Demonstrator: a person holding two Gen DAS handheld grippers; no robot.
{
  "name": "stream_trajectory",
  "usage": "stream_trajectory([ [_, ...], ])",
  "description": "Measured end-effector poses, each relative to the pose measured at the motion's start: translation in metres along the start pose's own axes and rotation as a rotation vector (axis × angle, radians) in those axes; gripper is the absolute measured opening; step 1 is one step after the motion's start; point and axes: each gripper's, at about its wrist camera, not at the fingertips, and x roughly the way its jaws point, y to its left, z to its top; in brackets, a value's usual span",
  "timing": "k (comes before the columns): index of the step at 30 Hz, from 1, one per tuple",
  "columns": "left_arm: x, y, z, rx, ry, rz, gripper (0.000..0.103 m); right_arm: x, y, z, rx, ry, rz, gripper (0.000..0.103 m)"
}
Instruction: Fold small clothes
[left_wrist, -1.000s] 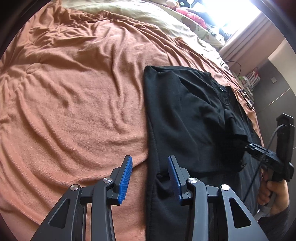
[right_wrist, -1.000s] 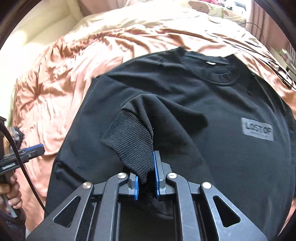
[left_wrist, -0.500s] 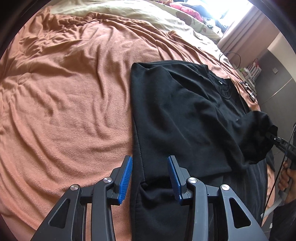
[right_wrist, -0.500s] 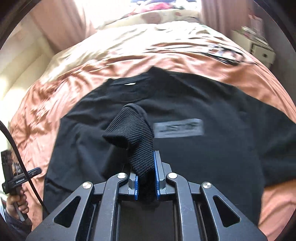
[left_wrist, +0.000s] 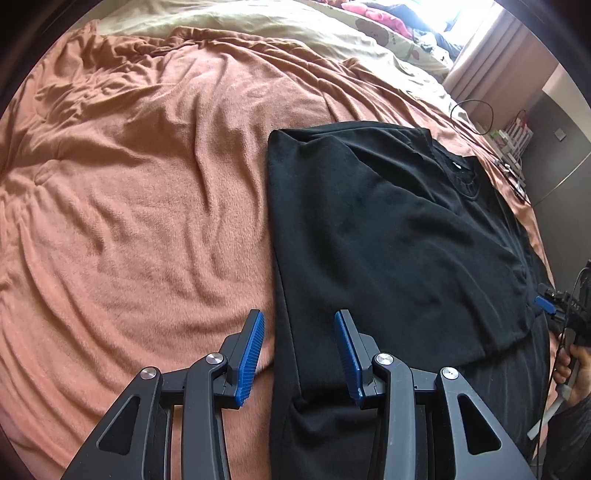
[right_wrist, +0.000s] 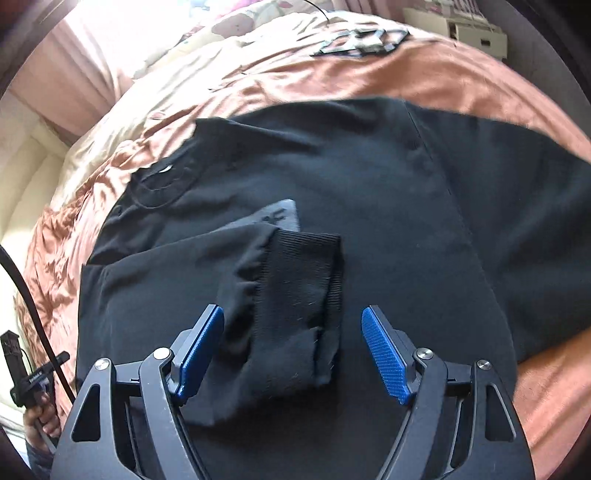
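A black sweatshirt (left_wrist: 388, 236) lies flat on a rust-orange blanket (left_wrist: 147, 184); its left side is folded in along a straight edge. My left gripper (left_wrist: 299, 354) is open and empty, its jaws straddling that folded left edge near the hem. In the right wrist view the sweatshirt (right_wrist: 369, 177) fills the middle, and its sleeve with the ribbed cuff (right_wrist: 299, 280) lies across the chest, covering part of a grey logo patch (right_wrist: 277, 218). My right gripper (right_wrist: 291, 358) is open, with the sleeve lying loose between its fingers.
A cream duvet (left_wrist: 258, 26) and patterned bedding lie at the head of the bed. Cables and small items (left_wrist: 511, 170) sit at the blanket's right edge. A dark flat object (right_wrist: 362, 40) lies on the far blanket. A white bedside unit (right_wrist: 472, 29) stands beyond.
My right gripper carried the sleeve across the chest, set it down and opened, letting the cuff go. The left gripper stayed open by the left edge.
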Motion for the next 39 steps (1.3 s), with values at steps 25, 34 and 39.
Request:
stream_trajectory([
  [25, 0.075, 0.001, 0.089, 0.045, -0.038, 0.087, 0.042, -0.018, -0.026, 0.005, -0.038, -0.09, 0.052, 0.003],
  [34, 0.09, 0.0, 0.107, 0.047, -0.055, 0.15, 0.044, -0.025, -0.035, -0.012, 0.008, -0.063, 0.004, 0.003],
  [39, 0.078, 0.001, 0.097, 0.037, -0.027, 0.128, 0.044, -0.036, -0.027, -0.013, -0.028, -0.075, -0.068, 0.006],
])
